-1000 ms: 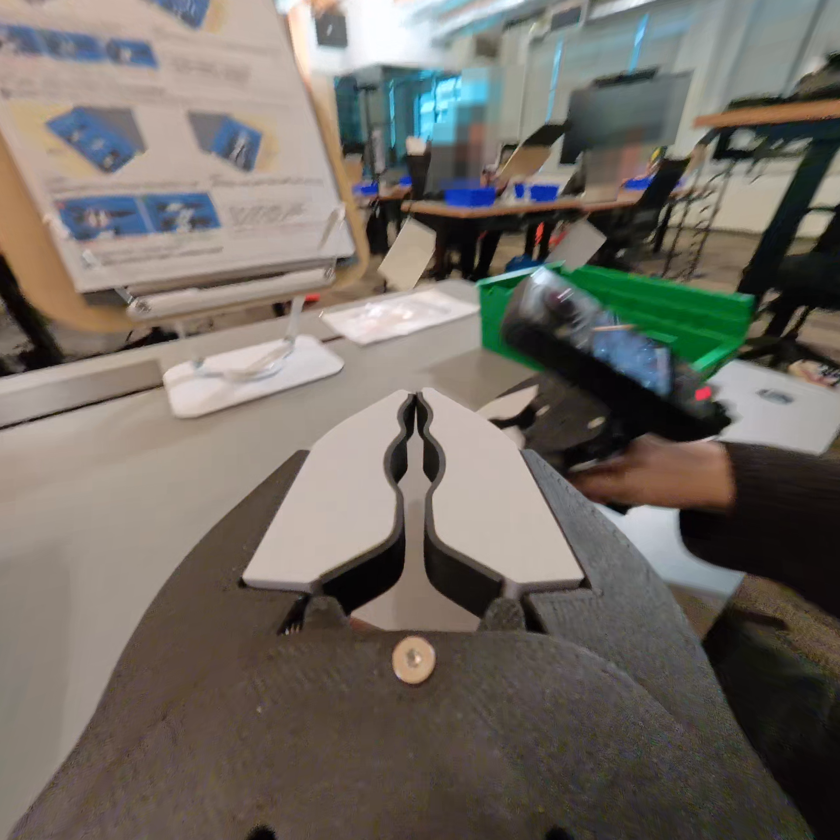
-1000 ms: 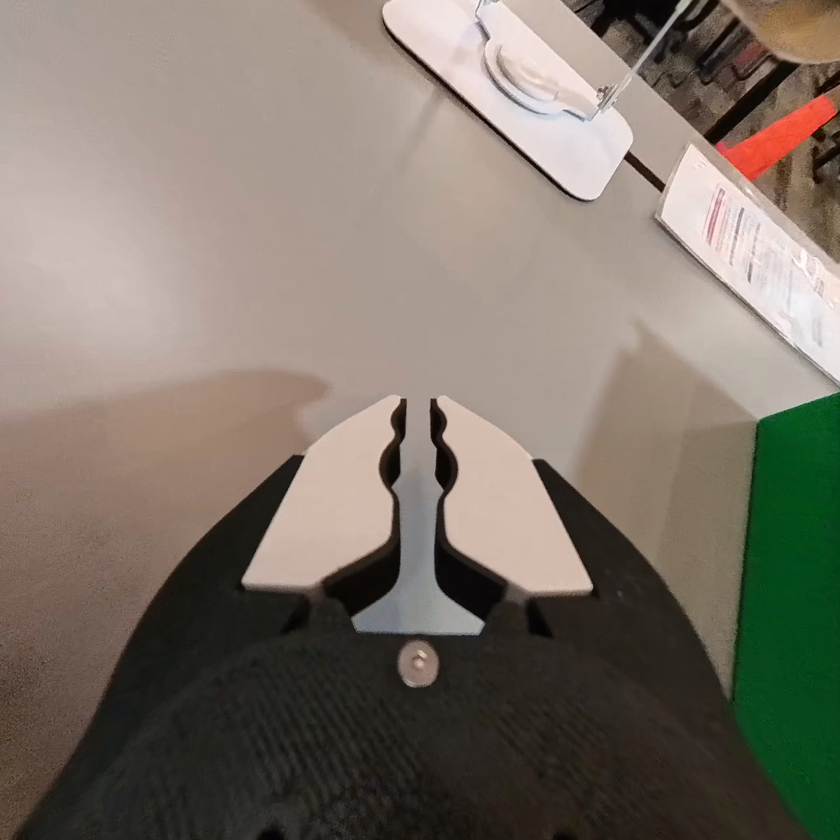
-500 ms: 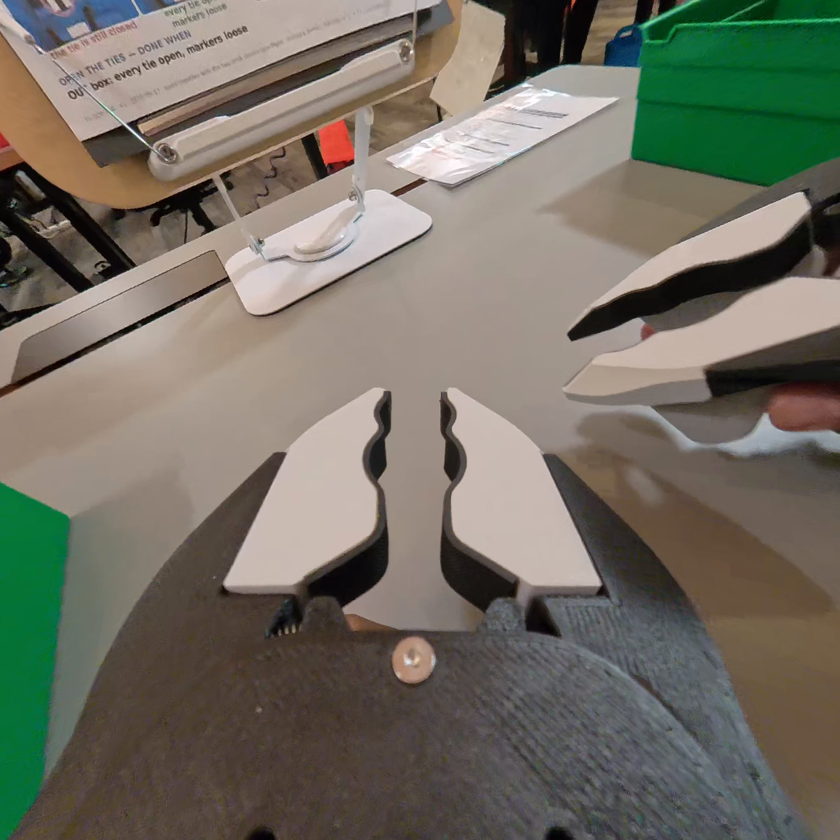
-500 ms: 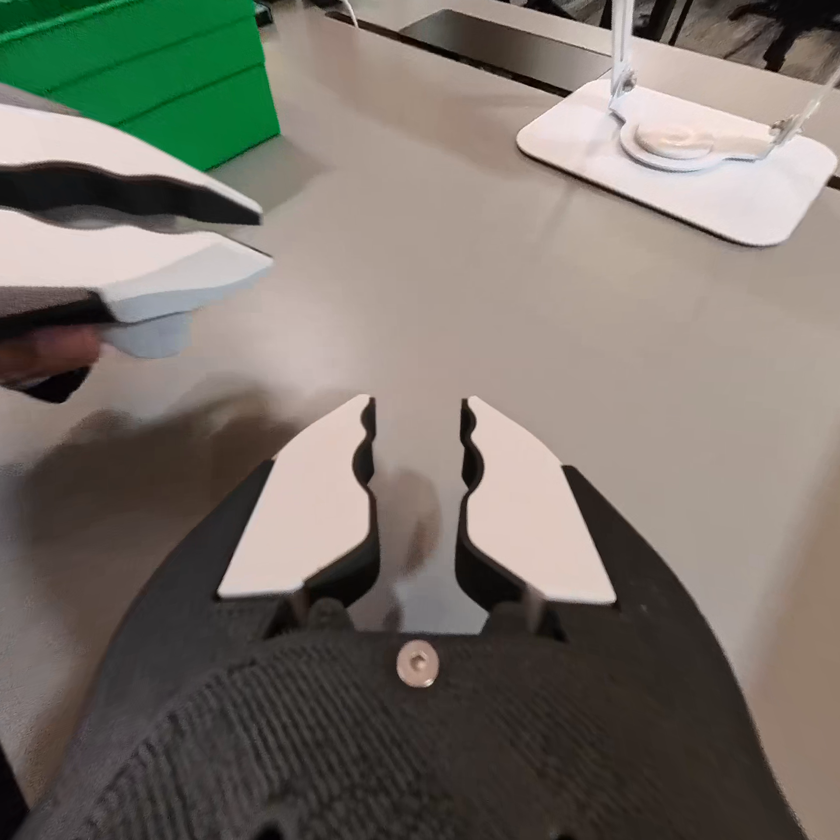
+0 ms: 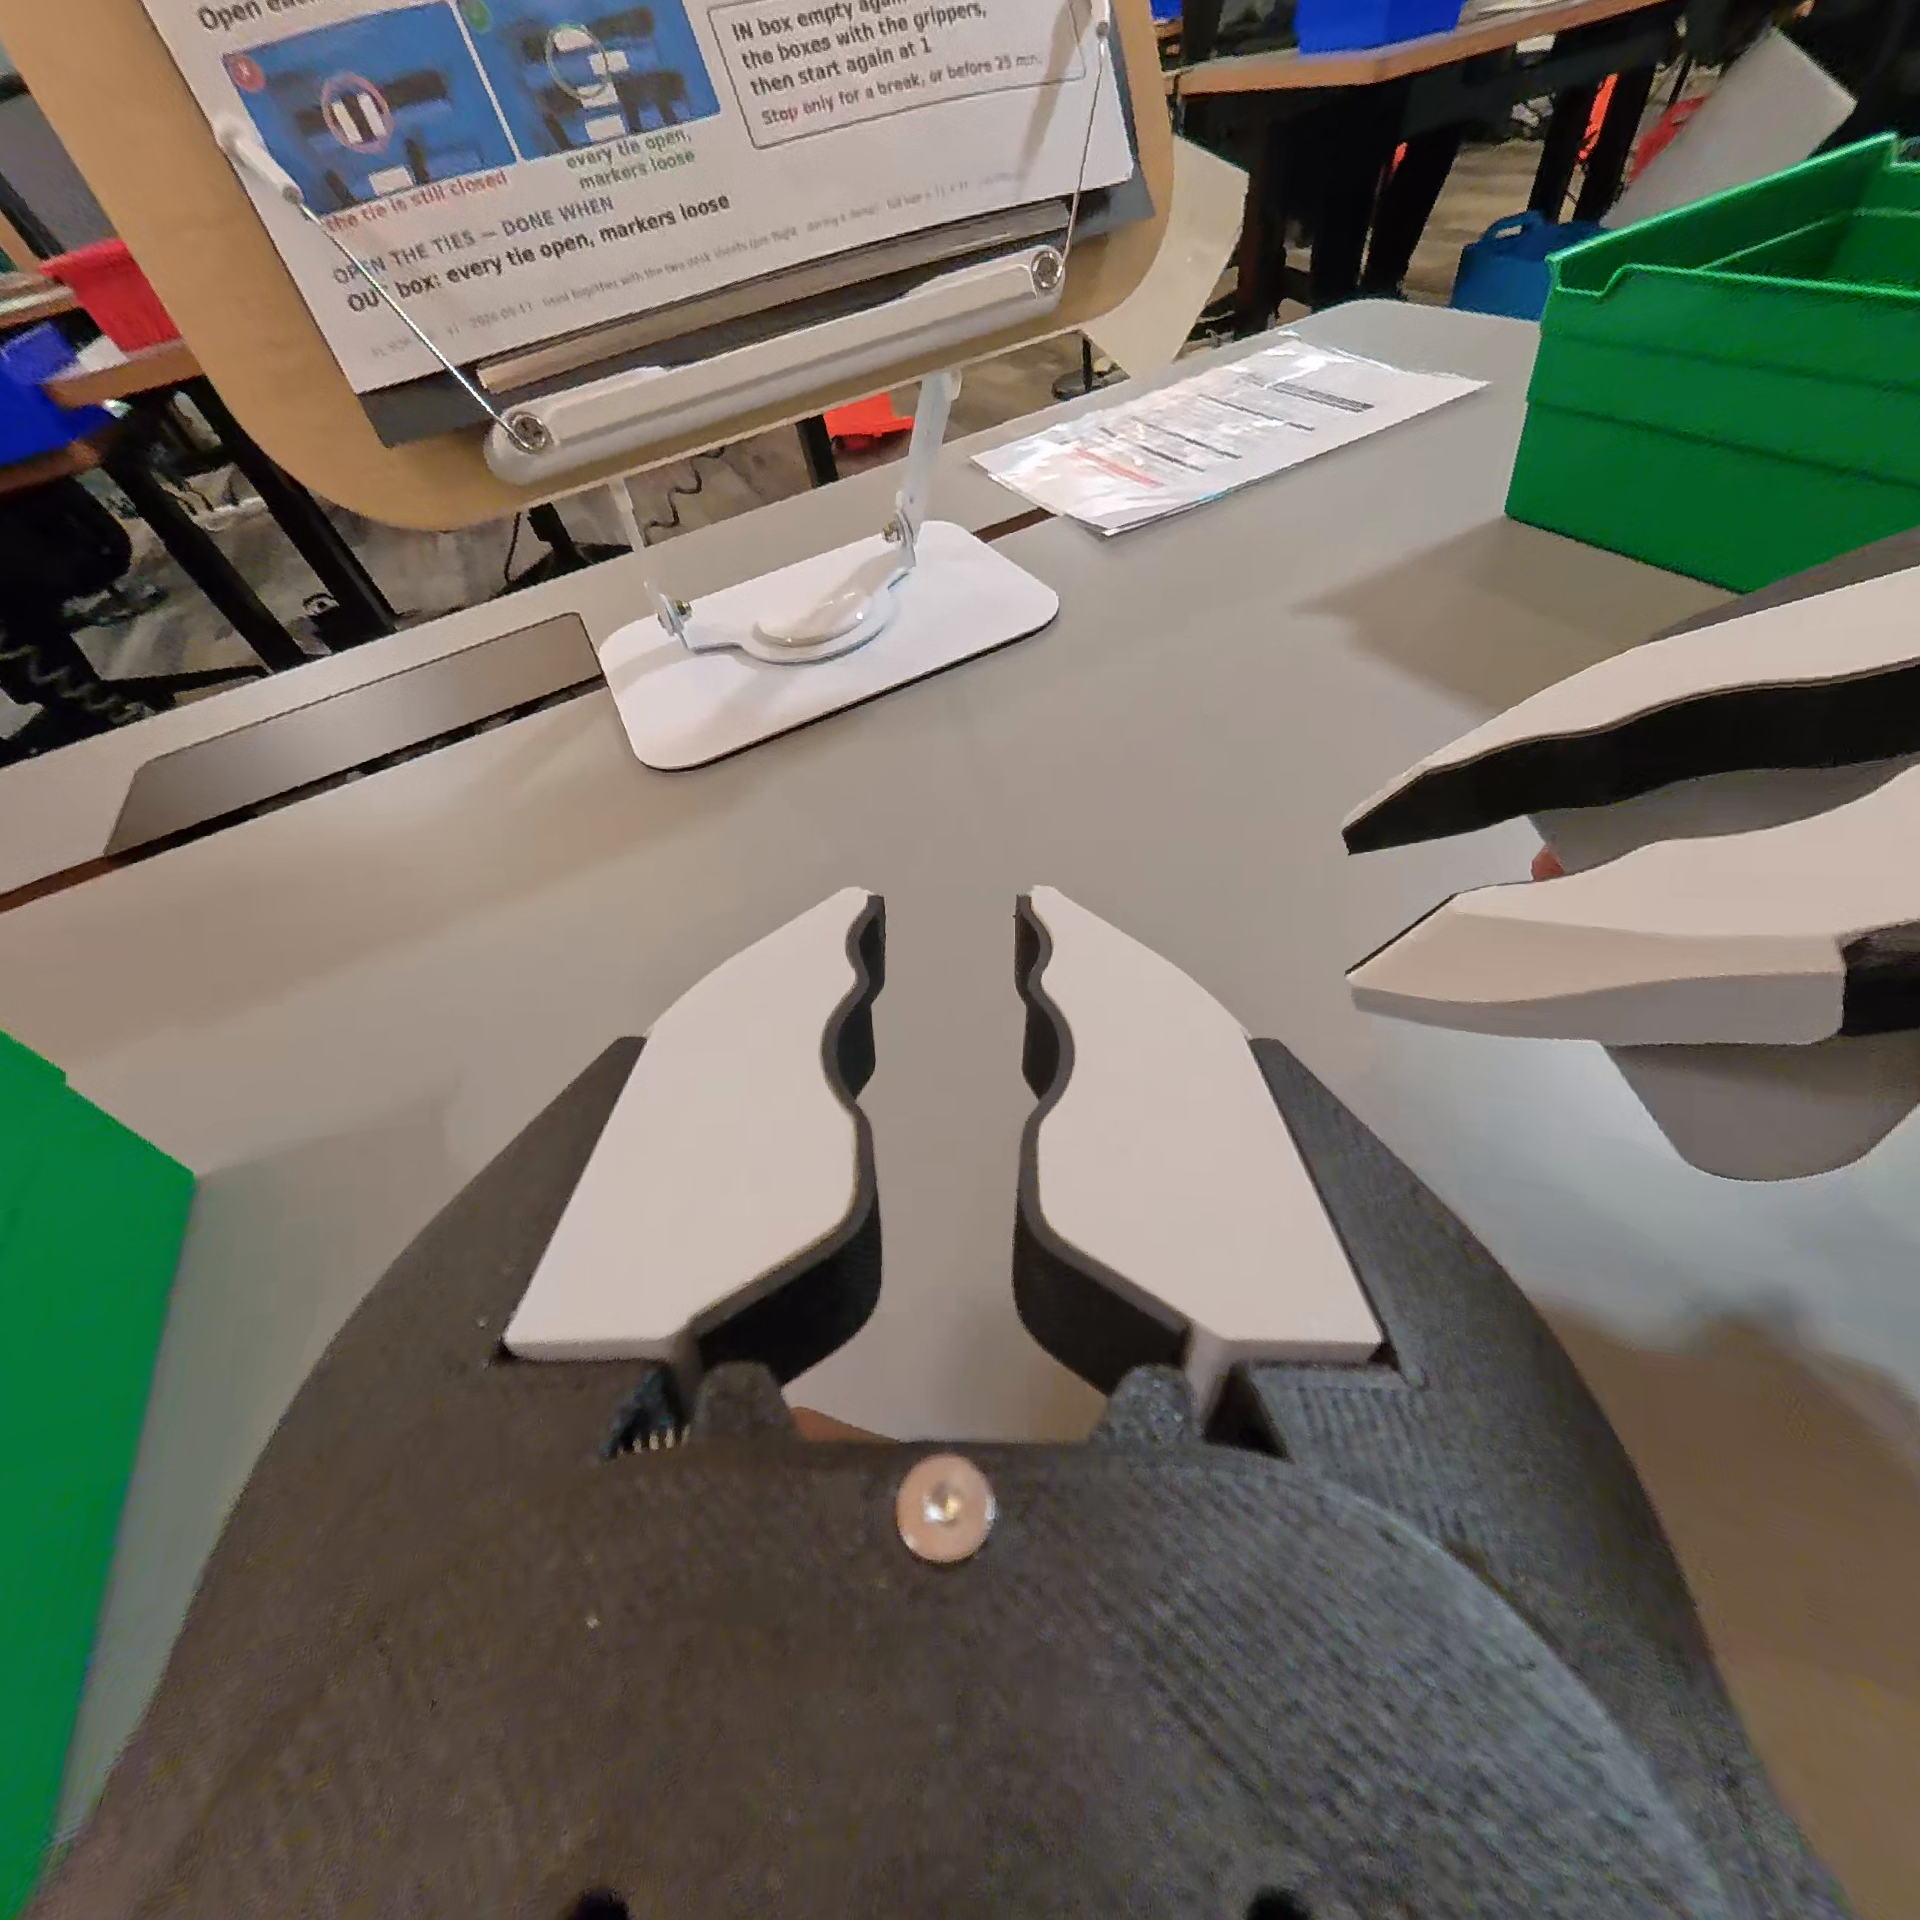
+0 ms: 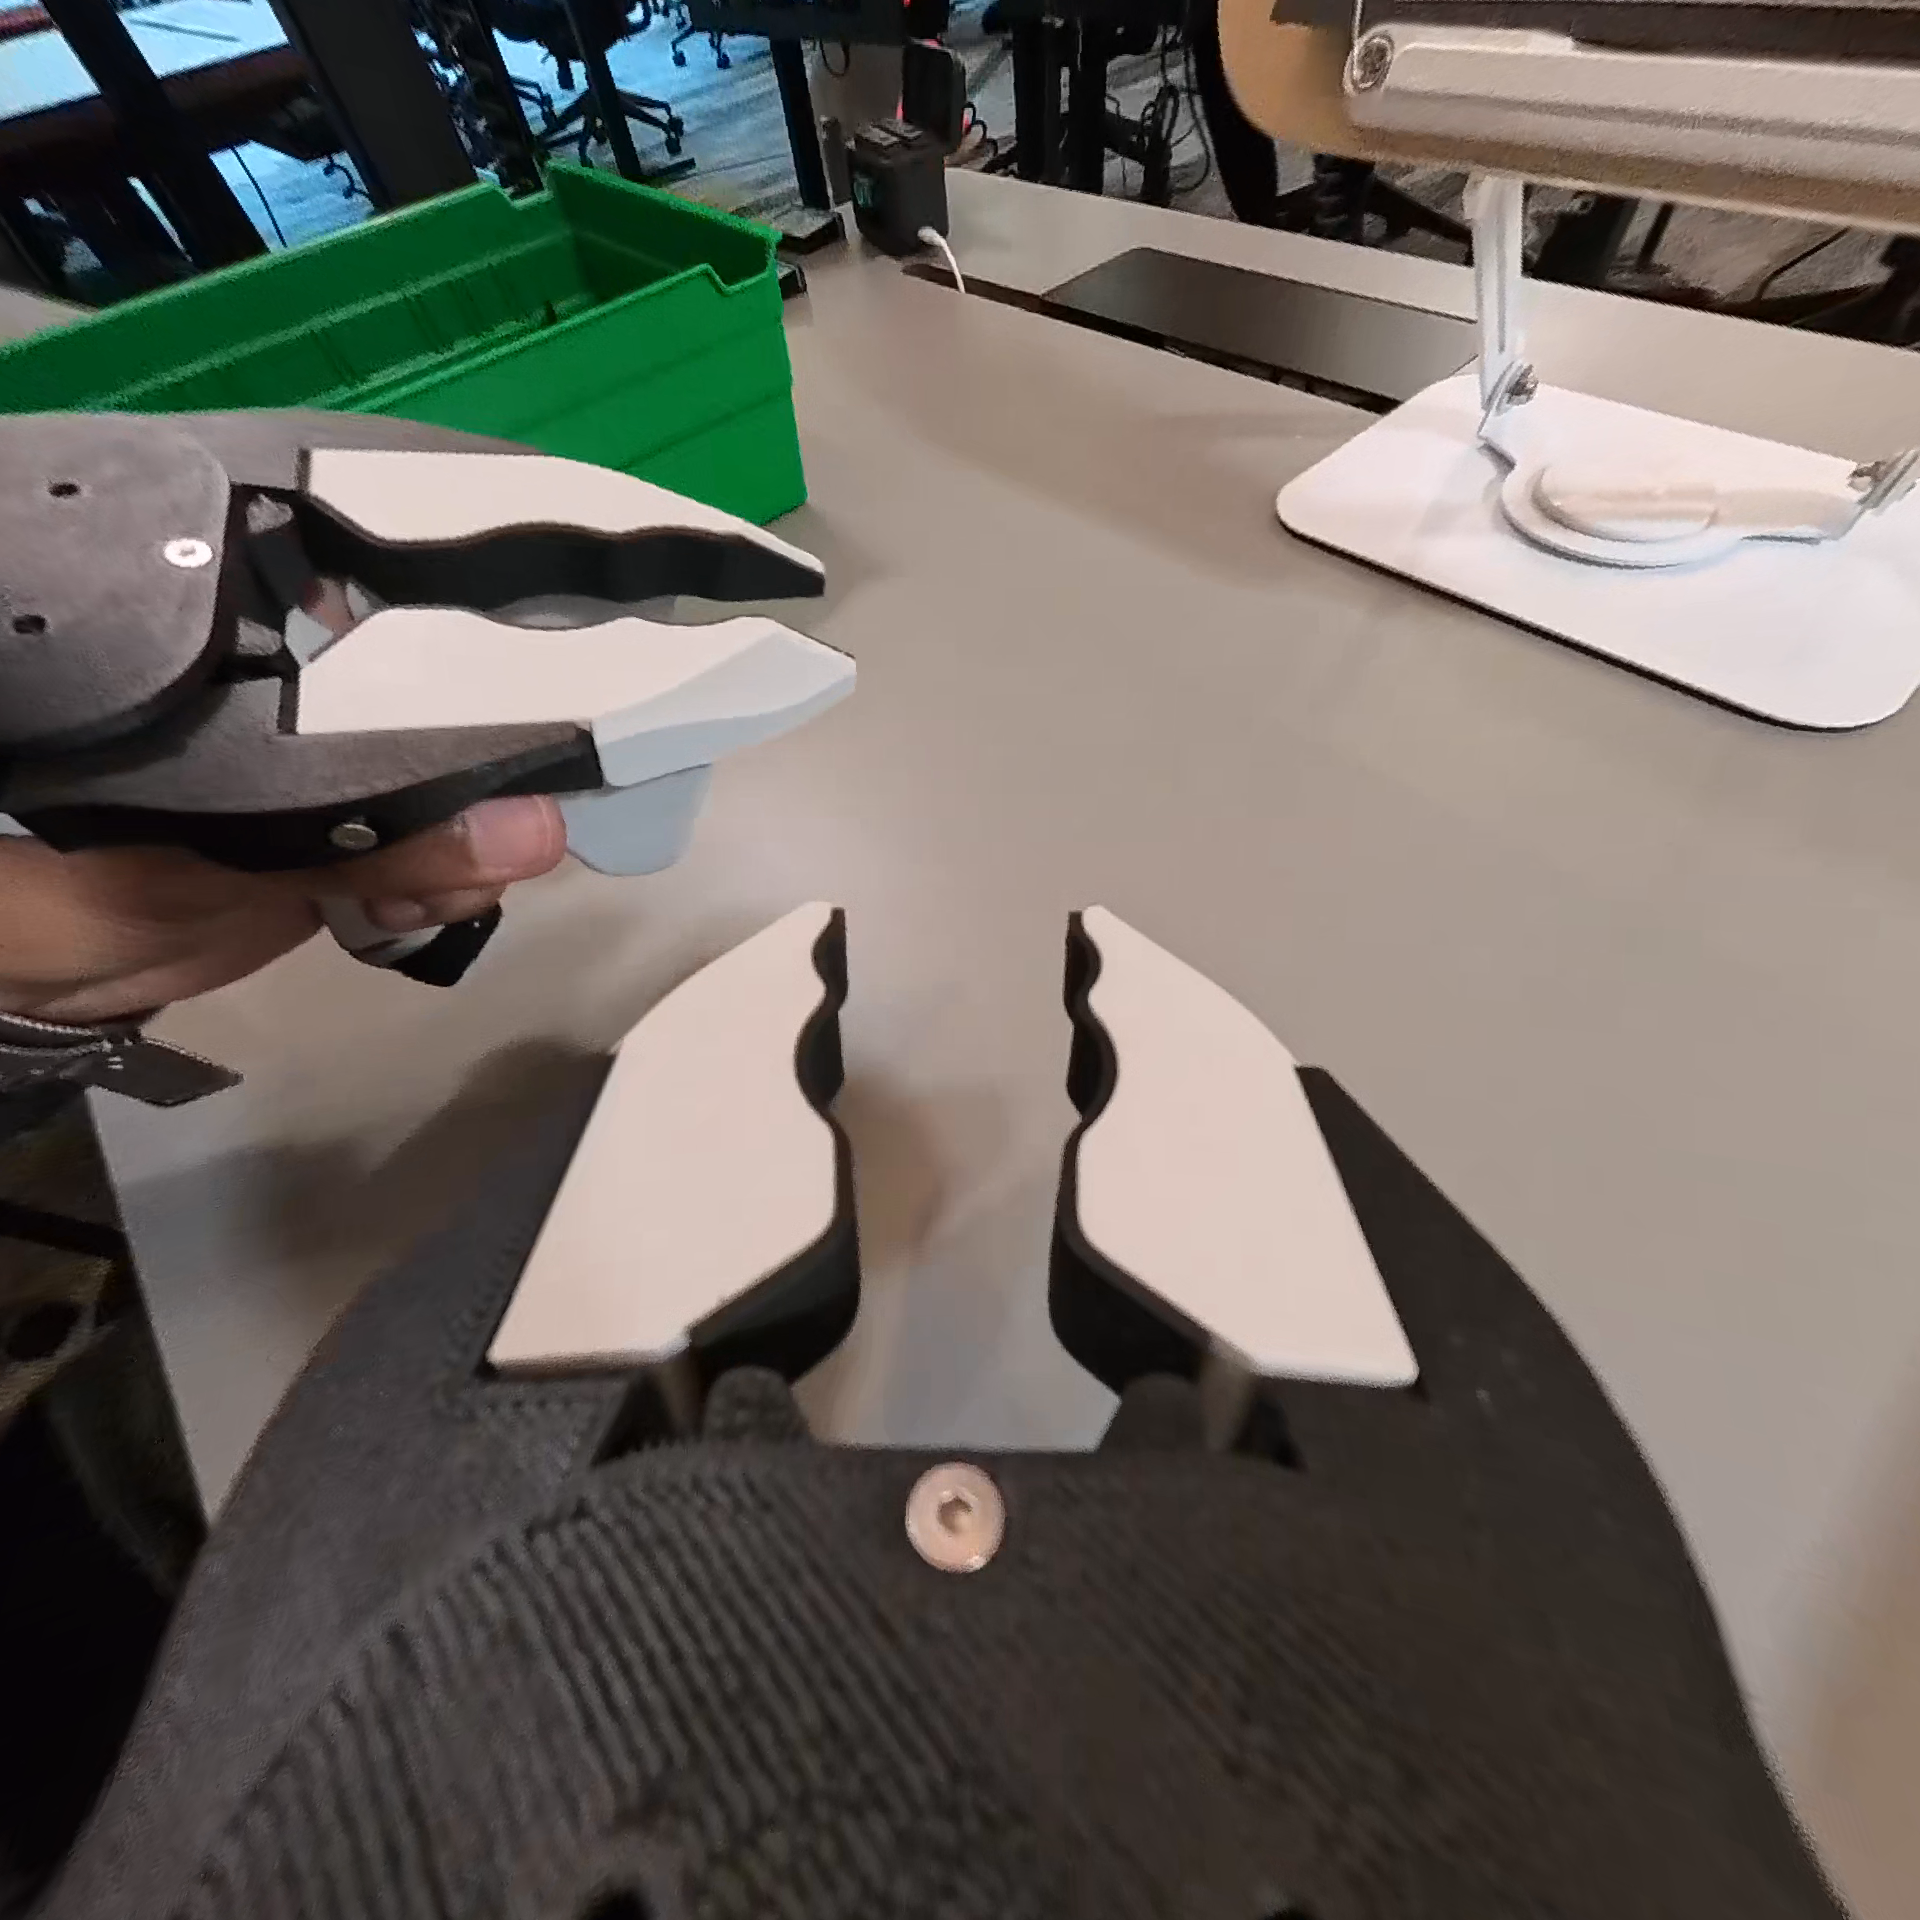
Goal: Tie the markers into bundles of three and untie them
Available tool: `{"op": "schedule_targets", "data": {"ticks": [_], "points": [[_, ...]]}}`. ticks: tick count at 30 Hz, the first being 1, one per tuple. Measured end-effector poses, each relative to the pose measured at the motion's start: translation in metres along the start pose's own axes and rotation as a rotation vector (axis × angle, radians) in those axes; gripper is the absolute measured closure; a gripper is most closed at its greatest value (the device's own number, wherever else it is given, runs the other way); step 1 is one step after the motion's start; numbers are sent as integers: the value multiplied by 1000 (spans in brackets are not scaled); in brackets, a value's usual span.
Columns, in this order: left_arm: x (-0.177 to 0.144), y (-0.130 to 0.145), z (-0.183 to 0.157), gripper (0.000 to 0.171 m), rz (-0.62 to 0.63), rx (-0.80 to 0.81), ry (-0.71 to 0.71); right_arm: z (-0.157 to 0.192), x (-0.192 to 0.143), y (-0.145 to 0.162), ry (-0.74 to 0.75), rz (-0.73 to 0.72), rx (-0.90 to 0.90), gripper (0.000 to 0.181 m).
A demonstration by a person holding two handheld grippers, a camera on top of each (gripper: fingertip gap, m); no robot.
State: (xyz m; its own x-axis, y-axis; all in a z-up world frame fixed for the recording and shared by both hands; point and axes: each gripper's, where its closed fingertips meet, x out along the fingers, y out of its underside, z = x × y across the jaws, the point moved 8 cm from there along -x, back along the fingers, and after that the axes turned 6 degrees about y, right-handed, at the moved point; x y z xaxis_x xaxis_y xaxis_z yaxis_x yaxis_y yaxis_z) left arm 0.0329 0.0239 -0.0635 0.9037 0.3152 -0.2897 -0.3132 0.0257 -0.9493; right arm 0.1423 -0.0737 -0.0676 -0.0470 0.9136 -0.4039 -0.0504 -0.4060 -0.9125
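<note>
No markers or ties show in either view. My left gripper (image 5: 948,904) is open and empty, held over the bare grey table (image 5: 1143,727). My right gripper (image 6: 956,920) is open a little wider and also empty, over the same table (image 6: 1299,935). Each gripper shows in the other's view. The right gripper (image 5: 1351,906) comes in from the right edge of the left wrist view. The left gripper (image 6: 837,621) comes in from the left of the right wrist view, with a hand (image 6: 208,914) on its handle. The tips point toward each other, apart.
A green bin (image 5: 1714,395) stands at the table's right, and another green bin (image 5: 62,1403) at the left, seen also in the right wrist view (image 6: 499,343). An instruction board (image 5: 675,187) on a white stand base (image 5: 831,644) stands ahead. A laminated sheet (image 5: 1226,426) lies behind.
Both grippers went from nearly shut to open. Both swung to face the table middle, and each came into the other's view.
</note>
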Motion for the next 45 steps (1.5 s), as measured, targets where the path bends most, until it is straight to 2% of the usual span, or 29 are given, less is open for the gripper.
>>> {"op": "schedule_targets", "data": {"ticks": [5, 11, 19, 26, 33, 45], "points": [[1, 11, 1, 138, 79, -64, 70, -1, 1, 1, 35, 16, -14, 138], [3, 24, 12, 132, 162, -118, 72, -10, 15, 11, 101, 70, -95, 133], [12, 25, 14, 129, 182, -140, 89, -18, 20, 21, 121, 106, -159, 137], [43, 13, -11, 128, 188, -62, 168, -35, -5, 36, 243, 108, -156, 129], [73, 3, -43, 129, 199, 32, 261, -56, -37, 50, 367, 96, -94, 128], [90, -2, -67, 130, 202, 62, 340, -67, -58, 60, 450, 106, -67, 126]]}}
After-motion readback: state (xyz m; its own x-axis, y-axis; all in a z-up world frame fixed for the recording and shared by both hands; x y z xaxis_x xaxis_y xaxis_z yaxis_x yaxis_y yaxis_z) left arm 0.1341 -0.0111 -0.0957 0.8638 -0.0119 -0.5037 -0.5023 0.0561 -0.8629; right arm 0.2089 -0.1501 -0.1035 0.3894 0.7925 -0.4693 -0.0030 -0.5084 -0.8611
